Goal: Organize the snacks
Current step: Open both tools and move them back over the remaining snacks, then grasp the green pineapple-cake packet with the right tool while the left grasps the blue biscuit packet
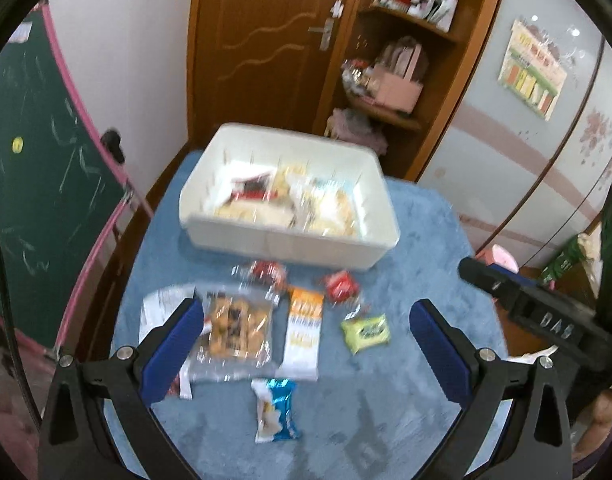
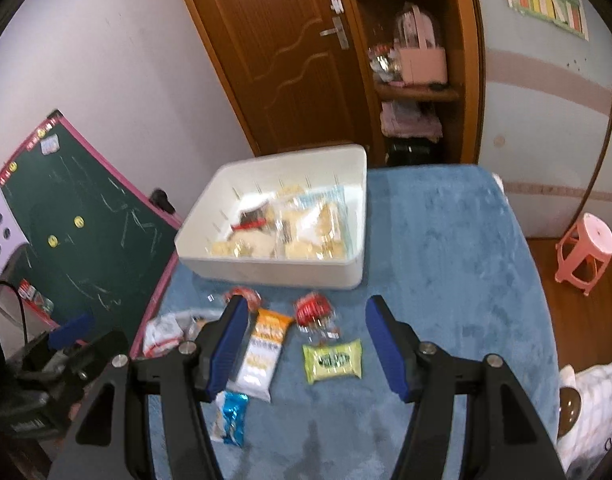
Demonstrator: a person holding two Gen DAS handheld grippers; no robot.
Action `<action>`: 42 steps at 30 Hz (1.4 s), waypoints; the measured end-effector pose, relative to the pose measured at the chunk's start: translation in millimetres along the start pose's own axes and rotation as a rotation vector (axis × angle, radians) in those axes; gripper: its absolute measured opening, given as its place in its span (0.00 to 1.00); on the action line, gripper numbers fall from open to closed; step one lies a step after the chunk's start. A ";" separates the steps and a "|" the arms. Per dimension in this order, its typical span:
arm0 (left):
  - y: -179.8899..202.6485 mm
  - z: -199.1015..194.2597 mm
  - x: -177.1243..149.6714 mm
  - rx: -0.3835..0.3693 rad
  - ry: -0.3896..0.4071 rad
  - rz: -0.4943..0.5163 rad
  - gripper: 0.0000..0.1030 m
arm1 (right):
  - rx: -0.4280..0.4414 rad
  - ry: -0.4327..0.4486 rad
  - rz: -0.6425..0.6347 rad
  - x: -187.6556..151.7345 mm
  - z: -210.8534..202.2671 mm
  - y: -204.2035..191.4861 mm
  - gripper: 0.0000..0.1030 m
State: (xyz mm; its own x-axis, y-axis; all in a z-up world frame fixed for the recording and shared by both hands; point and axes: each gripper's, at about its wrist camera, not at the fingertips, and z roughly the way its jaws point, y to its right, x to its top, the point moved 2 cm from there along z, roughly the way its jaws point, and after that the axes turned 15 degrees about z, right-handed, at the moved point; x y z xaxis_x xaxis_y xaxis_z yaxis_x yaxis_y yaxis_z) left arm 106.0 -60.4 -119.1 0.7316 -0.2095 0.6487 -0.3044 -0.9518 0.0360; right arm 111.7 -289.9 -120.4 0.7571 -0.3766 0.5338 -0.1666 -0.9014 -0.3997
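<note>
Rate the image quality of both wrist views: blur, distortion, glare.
Left wrist: motion blur smears the white bin and its snacks; fisheye bends the door. Right wrist: milder blur, the green packet unreadable; dark vignette corners. No strong glare in either.

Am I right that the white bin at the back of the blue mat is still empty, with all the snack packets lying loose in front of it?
Not quite: the white bin already holds several packets, as the right wrist view shows. It does sit at the back of the blue mat, and other packets, like the green one, lie loose in front.

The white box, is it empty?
No, the white box already has several snack packets lying inside it.
</note>
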 end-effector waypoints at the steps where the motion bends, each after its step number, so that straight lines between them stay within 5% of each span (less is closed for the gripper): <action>1: -0.1 7.6 -8.7 0.006 -0.022 0.002 0.99 | -0.006 -0.012 0.002 -4.2 3.3 2.5 0.60; 18: -7.2 113.8 -115.0 0.037 -0.331 -0.063 0.96 | -0.126 -0.270 -0.058 -67.6 107.3 30.3 0.60; 27: -2.7 134.5 -133.3 0.033 -0.388 -0.042 0.96 | -0.153 -0.351 -0.067 -73.6 146.5 37.9 0.60; 42: 1.1 155.6 -142.3 0.067 -0.465 -0.021 0.92 | -0.210 -0.351 -0.144 -67.8 179.4 30.6 0.65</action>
State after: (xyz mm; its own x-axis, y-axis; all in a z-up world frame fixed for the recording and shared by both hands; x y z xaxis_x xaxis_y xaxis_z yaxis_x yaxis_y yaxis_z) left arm 96.5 -66.5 -329.7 0.9375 -0.2535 0.2386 -0.2578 -0.9661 -0.0136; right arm 168.6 -253.6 -302.5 0.9448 -0.1813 0.2731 -0.1411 -0.9769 -0.1605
